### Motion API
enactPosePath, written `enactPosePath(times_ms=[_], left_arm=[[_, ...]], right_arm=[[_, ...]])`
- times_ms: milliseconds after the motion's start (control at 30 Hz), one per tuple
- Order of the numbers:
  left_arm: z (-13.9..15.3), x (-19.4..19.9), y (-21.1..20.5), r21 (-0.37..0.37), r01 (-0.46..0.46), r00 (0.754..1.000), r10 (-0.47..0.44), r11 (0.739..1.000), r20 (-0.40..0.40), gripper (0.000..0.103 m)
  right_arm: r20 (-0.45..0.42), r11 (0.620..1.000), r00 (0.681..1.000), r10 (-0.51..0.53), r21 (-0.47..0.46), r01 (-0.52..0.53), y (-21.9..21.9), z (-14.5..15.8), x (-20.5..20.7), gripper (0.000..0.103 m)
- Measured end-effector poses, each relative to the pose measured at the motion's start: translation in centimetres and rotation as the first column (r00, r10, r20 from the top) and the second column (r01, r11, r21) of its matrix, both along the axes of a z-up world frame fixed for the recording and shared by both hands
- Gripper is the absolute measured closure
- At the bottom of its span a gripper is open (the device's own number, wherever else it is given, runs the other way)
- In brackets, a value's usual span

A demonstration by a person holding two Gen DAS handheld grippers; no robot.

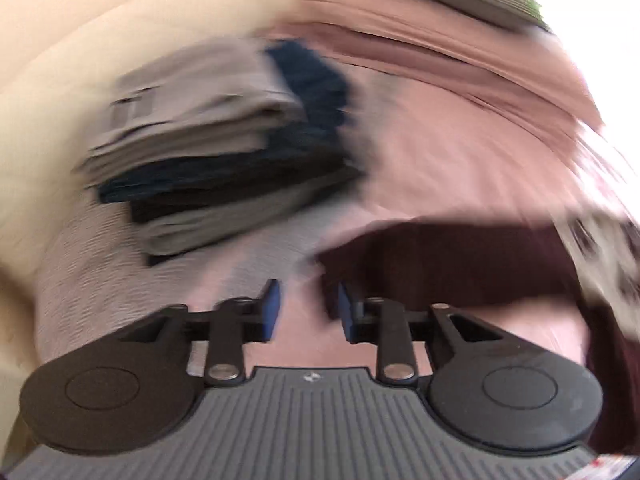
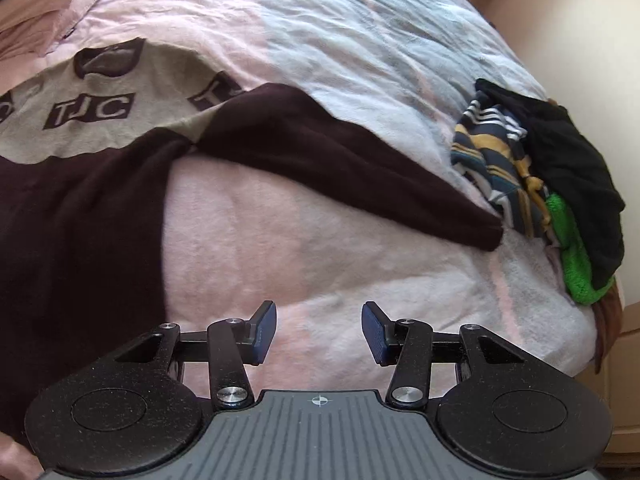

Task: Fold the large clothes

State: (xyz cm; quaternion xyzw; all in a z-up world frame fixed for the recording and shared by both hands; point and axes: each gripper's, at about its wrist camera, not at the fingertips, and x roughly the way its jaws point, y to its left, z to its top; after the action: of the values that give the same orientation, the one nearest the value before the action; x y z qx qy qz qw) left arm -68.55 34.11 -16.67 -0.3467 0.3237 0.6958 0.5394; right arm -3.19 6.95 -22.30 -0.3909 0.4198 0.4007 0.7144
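Note:
A large dark maroon garment [image 2: 80, 216] with a beige panel printed "TJC" [image 2: 92, 108] lies spread on the pink bed cover. One maroon sleeve [image 2: 352, 168] stretches out to the right. My right gripper [image 2: 318, 332] is open above bare cover, below that sleeve, holding nothing. The left wrist view is heavily blurred by motion. There my left gripper [image 1: 306, 308] is open, with the edge of the maroon garment [image 1: 460, 268] just beyond its right finger and nothing between the pads.
A stack of folded grey, navy and black clothes [image 1: 224, 160] sits on the bed ahead of my left gripper. A heap of unfolded clothes, striped [image 2: 496, 160], black [image 2: 576, 176] and green [image 2: 572, 256], lies at the bed's right edge. Pink pillows [image 2: 40, 8] are at the far left.

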Motion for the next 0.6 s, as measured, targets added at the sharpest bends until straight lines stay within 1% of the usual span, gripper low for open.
enactPosePath(times_ms=[67,100,167,200,233,267,333,367,400,433,467,500,533,600], left_arm=[[-0.8,-0.3,-0.4,-0.018,-0.006,1.0,0.006,1.0,0.008,0.078],[-1.2,-0.2,-0.6,-0.038,0.009,1.0,-0.008,0.999,0.025,0.077],[-3.0,0.7,-1.9,-0.104,0.069,0.995,-0.061,0.992,0.075,0.076],[-4.0,1.8,-2.8,-0.143,0.104,0.99,-0.09,0.984,0.105,0.076],[-5.2,3.0,-4.0,-0.188,0.154,0.98,-0.127,0.97,0.151,0.076],[-6.4,4.4,-5.1,-0.229,0.209,0.965,-0.162,0.951,0.208,0.076],[-8.2,7.4,-7.7,-0.282,0.321,0.917,-0.222,0.904,0.332,0.076],[-8.8,8.5,-8.9,-0.292,0.357,0.891,-0.23,0.887,0.39,0.076],[-9.6,9.8,-10.6,-0.303,0.395,0.857,-0.229,0.867,0.462,0.076],[-10.2,10.9,-11.9,-0.31,0.419,0.828,-0.219,0.853,0.516,0.076],[-10.5,11.9,-13.1,-0.314,0.438,0.805,-0.213,0.842,0.553,0.076],[-10.8,12.7,-13.8,-0.31,0.457,0.788,-0.217,0.834,0.576,0.076],[-11.0,13.6,-14.6,-0.302,0.466,0.775,-0.219,0.832,0.592,0.074],[-11.5,15.2,-15.8,-0.306,0.479,0.755,-0.208,0.823,0.622,0.068]], right_arm=[[-0.015,1.0,1.0,0.017,-0.002,-0.017,0.1,-0.3,-1.2,0.059],[-0.021,1.0,0.999,0.025,-0.005,-0.025,0.1,-0.4,-1.7,0.059],[-0.047,0.999,0.998,0.031,-0.01,-0.032,-0.3,-0.8,-2.5,0.059],[-0.066,1.0,0.998,0.025,-0.009,-0.026,-0.5,-1.0,-2.6,0.059],[-0.096,1.0,0.995,0.013,-0.005,-0.014,-1.0,-1.3,-2.7,0.059],[-0.132,1.0,0.991,0.001,0.002,0.0,-1.5,-1.5,-2.6,0.059],[-0.208,0.999,0.977,-0.038,0.017,0.042,-2.5,-2.2,-2.3,0.059],[-0.246,0.997,0.967,-0.061,0.022,0.069,-3.1,-2.7,-2.1,0.059],[-0.289,0.994,0.953,-0.091,0.027,0.103,-3.8,-3.2,-1.9,0.059],[-0.331,0.99,0.936,-0.119,0.031,0.137,-4.5,-3.6,-1.6,0.059],[-0.377,0.984,0.915,-0.144,0.039,0.172,-5.3,-4.1,-1.4,0.059],[-0.429,0.976,0.887,-0.17,0.049,0.211,-6.2,-4.6,-1.2,0.059],[-0.477,0.967,0.858,-0.192,0.059,0.249,-7.1,-5.2,-1.0,0.059],[-0.586,0.94,0.78,-0.22,0.086,0.33,-8.7,-6.4,-0.7,0.059]])
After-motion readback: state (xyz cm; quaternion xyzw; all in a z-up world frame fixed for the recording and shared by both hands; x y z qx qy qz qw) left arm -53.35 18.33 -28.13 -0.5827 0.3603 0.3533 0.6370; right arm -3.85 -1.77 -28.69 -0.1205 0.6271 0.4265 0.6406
